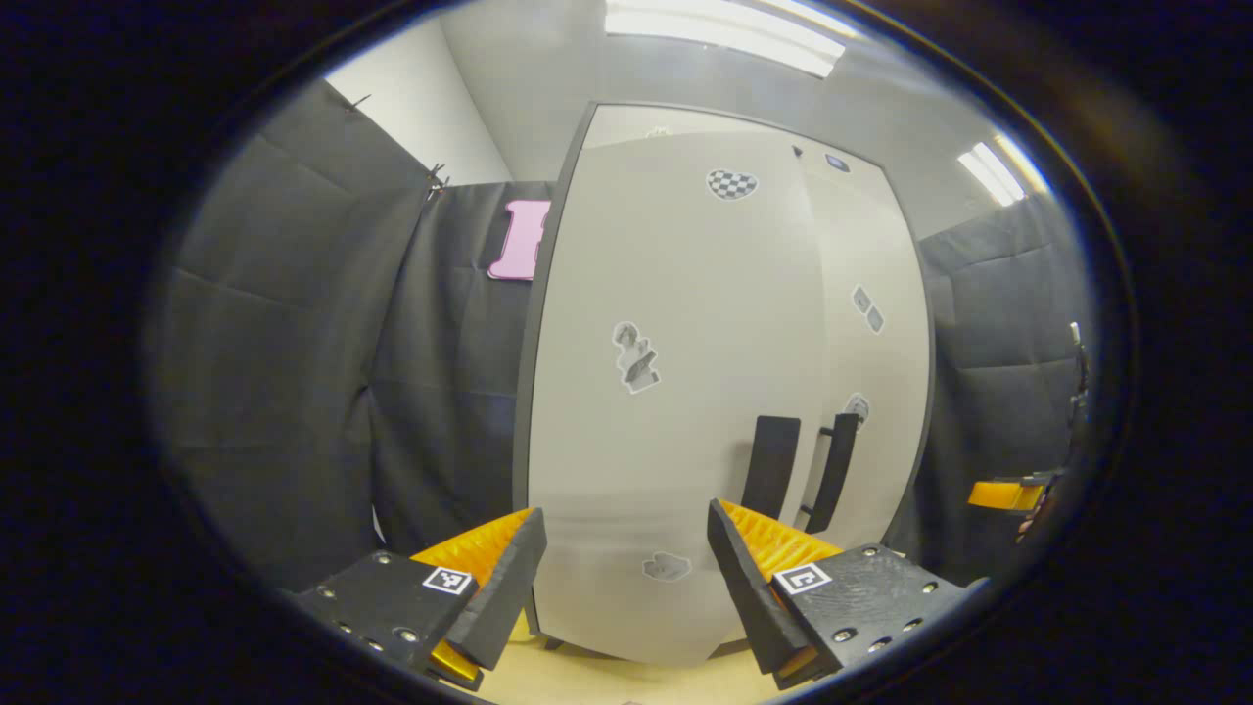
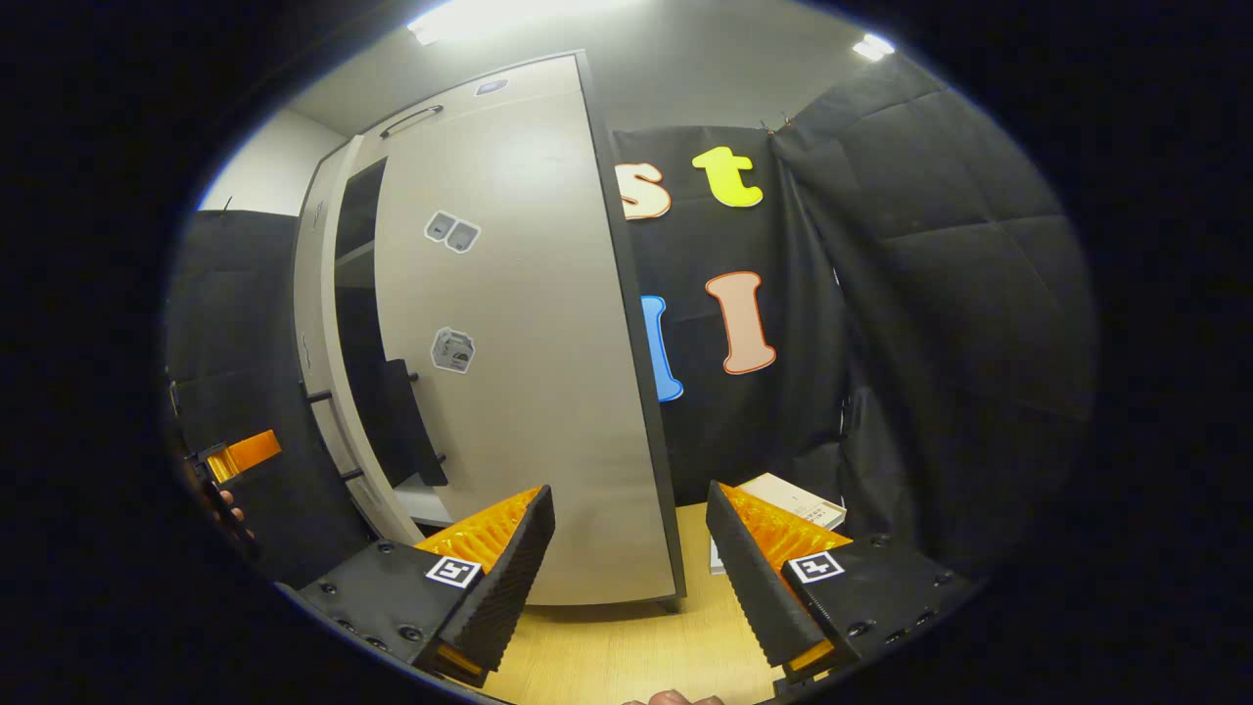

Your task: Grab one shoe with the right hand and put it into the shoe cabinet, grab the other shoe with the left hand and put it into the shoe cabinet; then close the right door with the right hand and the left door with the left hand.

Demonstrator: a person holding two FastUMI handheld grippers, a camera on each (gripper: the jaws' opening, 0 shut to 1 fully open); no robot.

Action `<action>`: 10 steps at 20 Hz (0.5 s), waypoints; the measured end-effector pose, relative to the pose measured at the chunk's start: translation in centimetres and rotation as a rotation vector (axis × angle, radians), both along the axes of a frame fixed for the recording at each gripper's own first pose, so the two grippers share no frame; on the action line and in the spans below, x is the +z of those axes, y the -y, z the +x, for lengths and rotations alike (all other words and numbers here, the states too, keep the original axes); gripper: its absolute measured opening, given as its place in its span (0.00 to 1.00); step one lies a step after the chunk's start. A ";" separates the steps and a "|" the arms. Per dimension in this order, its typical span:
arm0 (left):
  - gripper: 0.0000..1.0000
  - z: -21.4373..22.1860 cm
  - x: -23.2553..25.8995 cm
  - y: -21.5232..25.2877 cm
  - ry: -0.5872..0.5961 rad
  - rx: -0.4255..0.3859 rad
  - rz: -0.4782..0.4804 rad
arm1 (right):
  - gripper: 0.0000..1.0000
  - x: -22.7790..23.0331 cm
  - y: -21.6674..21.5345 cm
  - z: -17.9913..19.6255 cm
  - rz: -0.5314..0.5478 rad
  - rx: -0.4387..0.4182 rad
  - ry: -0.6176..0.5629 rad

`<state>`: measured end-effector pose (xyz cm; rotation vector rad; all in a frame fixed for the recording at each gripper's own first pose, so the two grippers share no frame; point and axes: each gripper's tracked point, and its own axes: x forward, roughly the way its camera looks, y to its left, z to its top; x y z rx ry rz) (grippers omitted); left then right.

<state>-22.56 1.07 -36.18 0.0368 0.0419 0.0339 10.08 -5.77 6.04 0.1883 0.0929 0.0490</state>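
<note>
The pale shoe cabinet's left door [image 1: 666, 392] faces my left gripper [image 1: 623, 509], which is open with nothing between its fingers, a short way off the panel. Two dark vertical handles [image 1: 773, 465] sit where the doors meet. In the right gripper view the right door [image 2: 519, 343] stands ajar, with a dark gap [image 2: 357, 284] into the cabinet on its left and its handle [image 2: 406, 421] in front of that gap. My right gripper [image 2: 628, 490] is open and empty, close to that door's lower outer face. The inside is too dark to make out.
The cabinet stands on a light wood floor [image 2: 626, 646]. A flat white box [image 2: 783, 499] lies on the floor to the right of the cabinet, by the black cloth wall [image 2: 930, 343]. The other gripper [image 1: 1008, 494] shows at the left gripper view's right edge.
</note>
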 end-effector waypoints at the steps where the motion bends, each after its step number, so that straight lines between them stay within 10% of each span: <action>1: 0.95 -0.8 0.2 -0.1 0.011 -0.006 0.005 | 0.98 0.3 -0.6 0.0 -0.006 0.008 0.008; 10: 0.95 -6.6 0.2 -3.6 0.063 0.057 -0.095 | 0.98 -0.3 -3.2 -1.5 0.013 -0.010 0.021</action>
